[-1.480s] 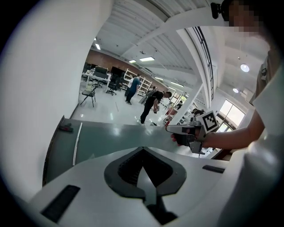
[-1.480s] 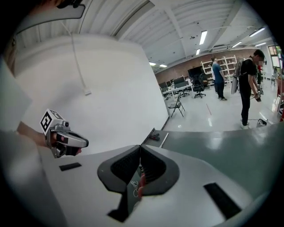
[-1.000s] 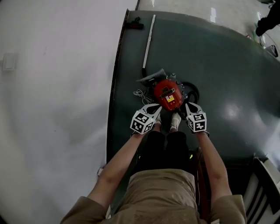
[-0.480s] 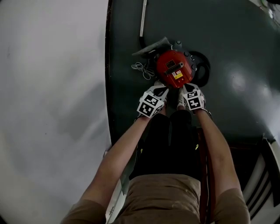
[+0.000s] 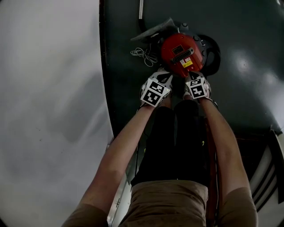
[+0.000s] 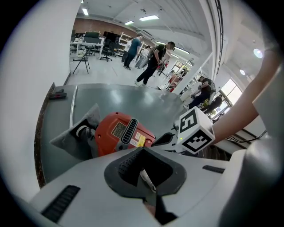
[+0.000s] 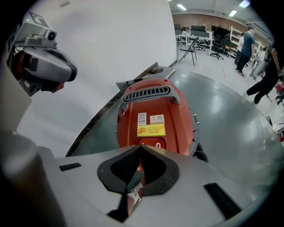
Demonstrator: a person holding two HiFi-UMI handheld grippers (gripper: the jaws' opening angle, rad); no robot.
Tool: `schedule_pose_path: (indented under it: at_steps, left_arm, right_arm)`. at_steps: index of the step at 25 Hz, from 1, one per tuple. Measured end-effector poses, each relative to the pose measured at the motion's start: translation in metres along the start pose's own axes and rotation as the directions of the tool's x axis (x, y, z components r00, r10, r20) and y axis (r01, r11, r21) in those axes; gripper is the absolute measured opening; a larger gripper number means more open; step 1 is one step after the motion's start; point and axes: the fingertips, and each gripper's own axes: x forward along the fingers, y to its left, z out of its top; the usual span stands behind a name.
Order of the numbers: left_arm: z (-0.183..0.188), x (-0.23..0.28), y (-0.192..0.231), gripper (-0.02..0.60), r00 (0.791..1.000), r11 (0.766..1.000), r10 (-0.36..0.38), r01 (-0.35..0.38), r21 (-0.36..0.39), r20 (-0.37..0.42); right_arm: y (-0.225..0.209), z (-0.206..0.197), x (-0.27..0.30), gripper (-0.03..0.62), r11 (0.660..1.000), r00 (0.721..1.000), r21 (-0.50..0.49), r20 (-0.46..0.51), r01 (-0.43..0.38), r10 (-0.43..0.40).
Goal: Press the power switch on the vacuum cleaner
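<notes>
- Right claw (image 7: 141, 150) closed, tips together with nothing clamped, nose right at the red power switch (image 7: 154, 144) on the near end of the vacuum cleaner (image 7: 155, 111); contact with the switch not discernible.
- Left claw (image 6: 142, 150) also closed and empty, poised just short of the vacuum cleaner's near-left side.
- From the head view, left claw (image 5: 160, 79) and right claw (image 5: 193, 78) side by side at the near edge of the red, round-topped vacuum cleaner (image 5: 182, 52), marker cubes facing up.
- Vacuum cleaner upright on the dark green floor (image 5: 248, 88), close to the white wall (image 5: 49, 88).
- Black hose (image 5: 216, 49) curled round its right side.
- Grey floor nozzle (image 5: 156, 29) and a loose coil of cord (image 5: 143, 55) on its far-left side.
- Metal tube (image 5: 141, 9) running away along the floor beyond the nozzle.
- Several people (image 6: 153, 62) standing in the workshop far behind.
</notes>
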Motion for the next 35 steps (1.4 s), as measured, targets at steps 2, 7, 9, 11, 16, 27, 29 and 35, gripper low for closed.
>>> schedule_pose_path:
  at_steps: [2, 7, 9, 11, 16, 27, 29, 35]
  left_arm:
    - [-0.001, 0.003, 0.01, 0.006, 1.0, 1.0, 0.01, -0.01, -0.026, -0.008]
    - [-0.006, 0.006, 0.015, 0.006, 1.0, 0.999, 0.003, -0.004, -0.048, -0.011]
    - [-0.008, 0.006, 0.013, 0.006, 1.0, 0.998, -0.009, 0.009, -0.054, -0.01]
    - [-0.015, 0.007, 0.012, 0.006, 1.0, 0.998, -0.017, 0.016, -0.069, -0.012]
    - [-0.028, 0.012, 0.01, 0.006, 0.999, 0.995, -0.045, 0.043, -0.087, -0.025]
    - [-0.037, 0.01, 0.022, 0.006, 0.997, 0.995, -0.065, 0.063, -0.081, -0.029]
    - [-0.039, 0.007, 0.024, 0.006, 0.998, 0.995, -0.062, 0.059, -0.079, -0.029]
    - [-0.036, -0.007, 0.023, 0.006, 0.999, 0.995, -0.051, 0.05, -0.086, -0.008]
  right_arm:
    - [0.001, -0.001, 0.004, 0.012, 1.0, 1.0, 0.0, -0.003, 0.009, -0.009]
    - [0.0, -0.001, 0.008, 0.012, 0.998, 0.998, 0.031, -0.023, 0.055, -0.054]
    - [-0.001, -0.001, 0.007, 0.012, 0.996, 0.998, 0.056, -0.025, 0.067, -0.066]
    - [-0.002, -0.003, 0.009, 0.012, 0.993, 0.997, 0.097, -0.022, 0.07, -0.068]
    - [-0.007, -0.008, 0.017, 0.012, 0.99, 0.998, 0.123, -0.021, 0.062, -0.06]
    - [-0.004, -0.01, 0.024, 0.011, 0.969, 0.999, 0.243, 0.006, -0.039, 0.039]
    - [-0.002, -0.011, 0.025, 0.011, 0.954, 0.997, 0.29, 0.018, -0.082, 0.081]
    - [0.002, -0.013, 0.027, 0.011, 0.881, 0.974, 0.437, -0.04, -0.183, 0.222]
